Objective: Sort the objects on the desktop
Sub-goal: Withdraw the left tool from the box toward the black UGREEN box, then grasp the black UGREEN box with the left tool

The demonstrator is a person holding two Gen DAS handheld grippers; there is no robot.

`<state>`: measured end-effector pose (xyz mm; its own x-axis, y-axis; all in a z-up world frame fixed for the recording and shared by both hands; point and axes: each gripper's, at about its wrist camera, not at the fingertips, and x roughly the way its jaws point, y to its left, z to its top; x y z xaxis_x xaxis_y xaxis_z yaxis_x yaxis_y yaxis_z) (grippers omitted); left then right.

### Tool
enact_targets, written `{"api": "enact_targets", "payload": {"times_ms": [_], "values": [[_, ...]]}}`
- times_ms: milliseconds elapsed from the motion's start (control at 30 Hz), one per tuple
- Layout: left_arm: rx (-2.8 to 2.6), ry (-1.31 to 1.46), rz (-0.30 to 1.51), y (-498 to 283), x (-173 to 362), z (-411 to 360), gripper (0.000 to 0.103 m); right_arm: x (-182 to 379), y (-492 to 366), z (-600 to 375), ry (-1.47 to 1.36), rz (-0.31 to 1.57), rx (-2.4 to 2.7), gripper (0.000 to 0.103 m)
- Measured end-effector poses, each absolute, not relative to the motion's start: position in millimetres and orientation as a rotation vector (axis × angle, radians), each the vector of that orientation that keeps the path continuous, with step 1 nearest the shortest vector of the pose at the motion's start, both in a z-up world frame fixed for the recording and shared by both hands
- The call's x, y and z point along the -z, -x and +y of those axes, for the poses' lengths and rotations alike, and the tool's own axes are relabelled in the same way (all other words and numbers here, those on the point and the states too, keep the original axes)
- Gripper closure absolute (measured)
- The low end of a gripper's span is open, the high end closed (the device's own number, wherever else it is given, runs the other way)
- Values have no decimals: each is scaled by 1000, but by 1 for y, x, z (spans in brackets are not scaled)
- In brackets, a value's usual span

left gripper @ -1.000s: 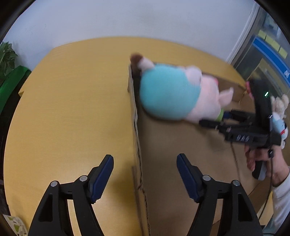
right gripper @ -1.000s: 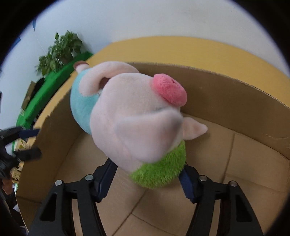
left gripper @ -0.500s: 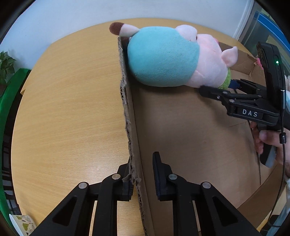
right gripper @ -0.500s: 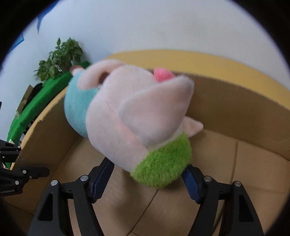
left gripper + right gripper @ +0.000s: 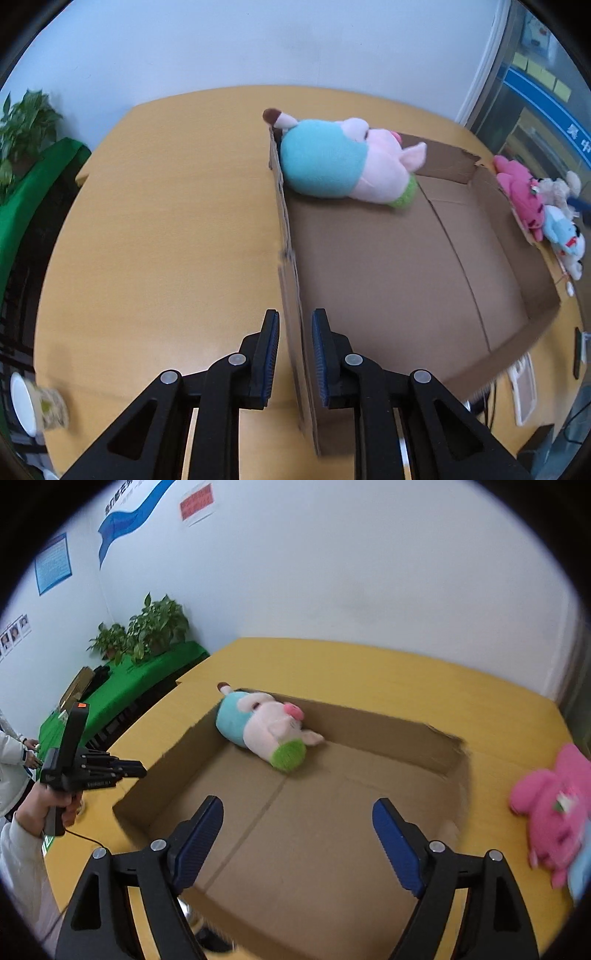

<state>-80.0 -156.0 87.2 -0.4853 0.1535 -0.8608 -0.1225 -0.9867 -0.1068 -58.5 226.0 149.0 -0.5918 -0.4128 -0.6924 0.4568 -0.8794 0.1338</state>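
The right gripper (image 5: pixel 297 843) hangs wide apart above the cardboard box (image 5: pixel 369 734). A pig plush (image 5: pixel 266 731) lies in the box's far corner. A pink plush (image 5: pixel 554 812) sits outside, right. The left gripper (image 5: pixel 142 770) is at the box's left wall.
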Motion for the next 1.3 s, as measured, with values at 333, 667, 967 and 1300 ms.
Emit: {"api": "enact_targets", "payload": {"times_ms": [333,667,967,1300], "values": [[-2445,1632,-260,70,-24,-154,84,-34,6,284,-1353,-15,2440,23],[-2501,1612,-220,43,-39,-143,84,-54,-7,299,-1318,-10,2488,23],[-2625,1150,-115,-87,-124,-99,8,-99,-157,341,-1044,51,2445,20],[-2198,1115,-146,-188,-81,36,4,-10,-264,342,-1245,-14,2286,20]]}}
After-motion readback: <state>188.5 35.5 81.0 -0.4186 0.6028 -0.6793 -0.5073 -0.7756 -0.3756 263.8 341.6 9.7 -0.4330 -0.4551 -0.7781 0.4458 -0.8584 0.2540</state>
